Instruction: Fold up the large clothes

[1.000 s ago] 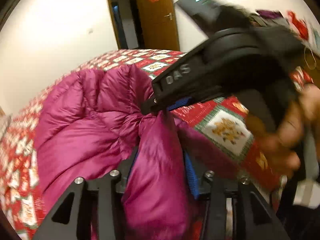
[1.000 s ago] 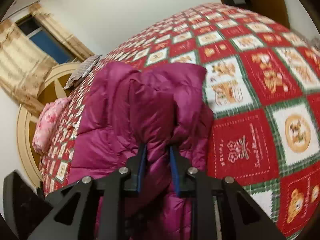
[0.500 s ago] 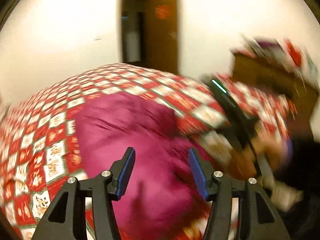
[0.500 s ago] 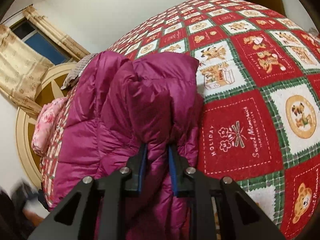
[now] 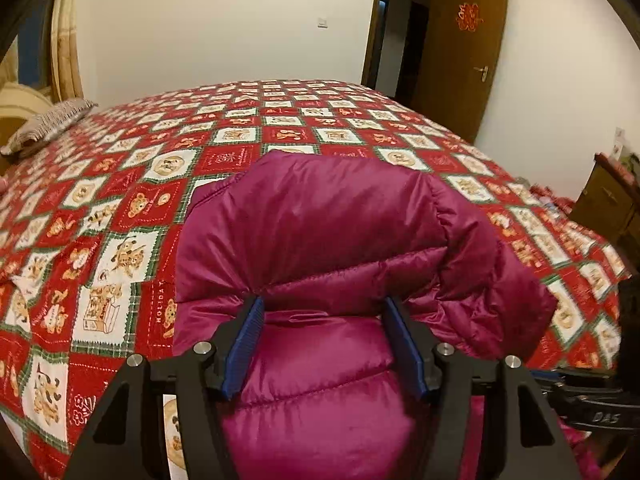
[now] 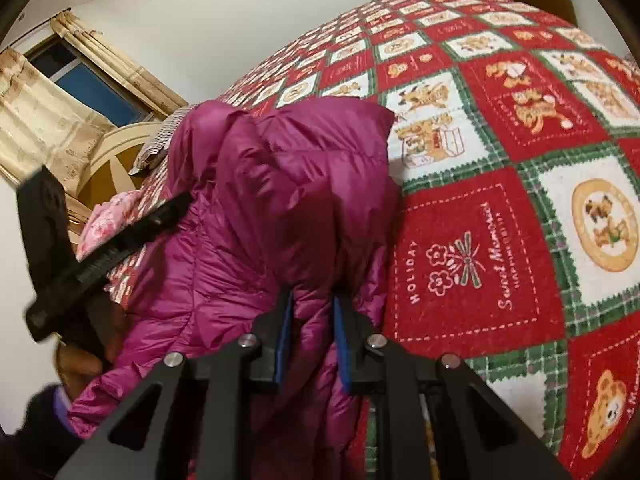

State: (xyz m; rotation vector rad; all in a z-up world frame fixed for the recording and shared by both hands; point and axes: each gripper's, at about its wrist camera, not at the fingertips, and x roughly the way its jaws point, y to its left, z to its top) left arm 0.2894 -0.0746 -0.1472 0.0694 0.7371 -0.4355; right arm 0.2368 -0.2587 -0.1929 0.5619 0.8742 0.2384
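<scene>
While the right fingers (image 6: pixel 311 300) close on a jacket (image 6: pixel 280 208) fold, the opening left fingers (image 5: pixel 322 308) straddle it loosely.

Right hand-held gripper (image 6: pixel 311 300): your blue pads pinch a fold of the magenta down jacket (image 6: pixel 280 200); the jaws are closing, fabric between them.
Jacket: you have it bunched and doubled over on the bed (image 6: pixel 500 240), its puffy top fold toward the headboard (image 6: pixel 116 152).
Bed: a red, white and green patchwork quilt with bear prints covers it.
Left hand-held gripper (image 6: pixel 100 256): you hold it at the jacket's left side; its jaws cannot be made out.
Pillows: a striped one (image 6: pixel 160 142) and a pink floral one (image 6: pixel 104 220) by the headboard.
Window (image 6: pixel 92 88): beige curtains (image 6: pixel 36 120) beside it.
</scene>
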